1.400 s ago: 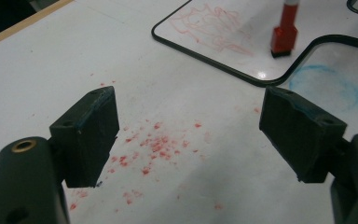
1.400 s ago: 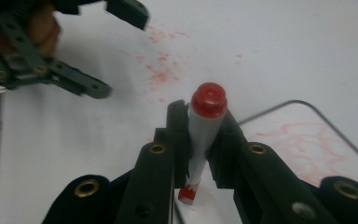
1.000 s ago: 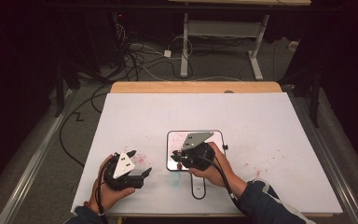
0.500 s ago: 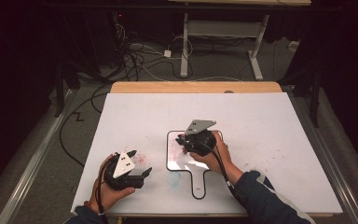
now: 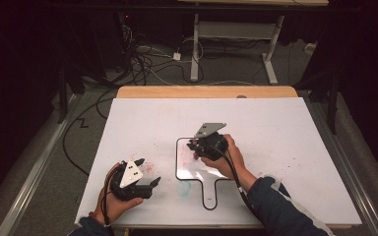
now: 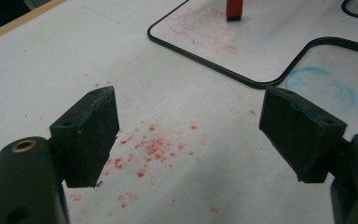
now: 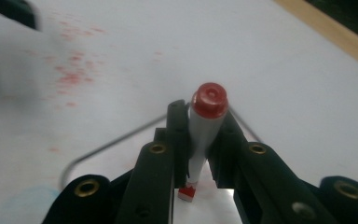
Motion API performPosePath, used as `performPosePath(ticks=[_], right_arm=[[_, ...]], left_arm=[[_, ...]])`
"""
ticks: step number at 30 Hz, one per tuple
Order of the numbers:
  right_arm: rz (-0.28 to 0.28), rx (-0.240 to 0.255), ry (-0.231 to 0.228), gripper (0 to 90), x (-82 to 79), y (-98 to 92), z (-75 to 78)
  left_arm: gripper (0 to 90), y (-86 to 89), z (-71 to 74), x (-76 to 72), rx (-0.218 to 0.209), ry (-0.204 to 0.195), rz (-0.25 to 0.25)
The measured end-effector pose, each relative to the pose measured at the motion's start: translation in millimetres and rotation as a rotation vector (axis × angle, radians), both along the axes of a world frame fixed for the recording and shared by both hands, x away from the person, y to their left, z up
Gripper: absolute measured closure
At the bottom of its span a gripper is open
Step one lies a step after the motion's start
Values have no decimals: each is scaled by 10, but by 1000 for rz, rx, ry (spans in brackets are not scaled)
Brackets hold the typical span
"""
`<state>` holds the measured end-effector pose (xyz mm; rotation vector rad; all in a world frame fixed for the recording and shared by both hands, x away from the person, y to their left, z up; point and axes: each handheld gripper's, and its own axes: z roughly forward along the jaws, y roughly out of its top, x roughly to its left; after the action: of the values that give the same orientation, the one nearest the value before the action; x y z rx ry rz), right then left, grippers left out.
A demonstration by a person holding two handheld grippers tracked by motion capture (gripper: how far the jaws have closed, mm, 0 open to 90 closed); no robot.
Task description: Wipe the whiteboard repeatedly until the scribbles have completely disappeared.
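the right gripper (image 5: 197, 146) holds a red marker (image 7: 204, 126) tight between its closed jaws, tip down over the small whiteboard (image 5: 187, 169). the left gripper (image 5: 146, 173) rests wide open near red specks (image 6: 144, 149) on the white table (image 5: 285, 147), gripping nothing.
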<state>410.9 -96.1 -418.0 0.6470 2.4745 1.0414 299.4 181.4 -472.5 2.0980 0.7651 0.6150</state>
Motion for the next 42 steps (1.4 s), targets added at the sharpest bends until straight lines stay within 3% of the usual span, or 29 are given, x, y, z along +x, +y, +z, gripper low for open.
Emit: performPosePath(ticks=[3, 6, 11, 13, 16, 18, 20, 22, 24, 26, 27, 31, 36, 38, 40, 42], right_arm=[[-5, 14, 5, 811, -5, -41, -7], [53, 74, 61, 811, -113, 13, -29], [139, 112, 120, 810, -270, 98, -49], [120, 122, 128, 811, -247, 65, -50], [58, 16, 4, 811, -208, -7, -19], [17, 21, 7, 811, -144, -79, -14], [-6, 1, -23, 811, -107, -115, -15], [-9, 22, -22, 811, -81, -112, -28], [-10, 19, -48, 811, -57, -68, -45], [-19, -15, -100, 811, -4, -28, -58], [-29, -4, -103, 811, 42, -34, -69], [-37, 53, -70, 811, 167, -71, -73], [84, 123, 73, 810, 67, 38, -59], [129, 113, 83, 810, 14, 103, -55], [129, 90, 76, 811, -4, 127, -42], [109, 63, 41, 810, 42, 92, -35]], left_arm=[[189, -8, -6, 3, -3, 4, 0], [189, -13, -6, 3, -2, 5, -2], [189, -18, -5, 0, -9, 6, -10], [189, -25, -3, -3, -9, 4, -11], [189, -33, -9, 0, -6, 7, -14], [189, -33, -9, 6, -4, 7, -13], [189, -37, -8, 7, -4, 6, -12], [189, -43, -9, 11, 1, 4, -16], [189, -51, -10, 14, 3, 5, -19], [189, -60, -12, 13, 0, 4, -20], [189, -61, -12, 14, 2, 5, -23], [189, -53, -19, 17, 1, 9, -24], [189, -50, -18, 23, -2, 12, -22], [189, -58, -16, 17, 2, 10, -24], [189, -58, -14, 13, 4, 8, -24], [189, -53, -16, 14, 1, 8, -20]])
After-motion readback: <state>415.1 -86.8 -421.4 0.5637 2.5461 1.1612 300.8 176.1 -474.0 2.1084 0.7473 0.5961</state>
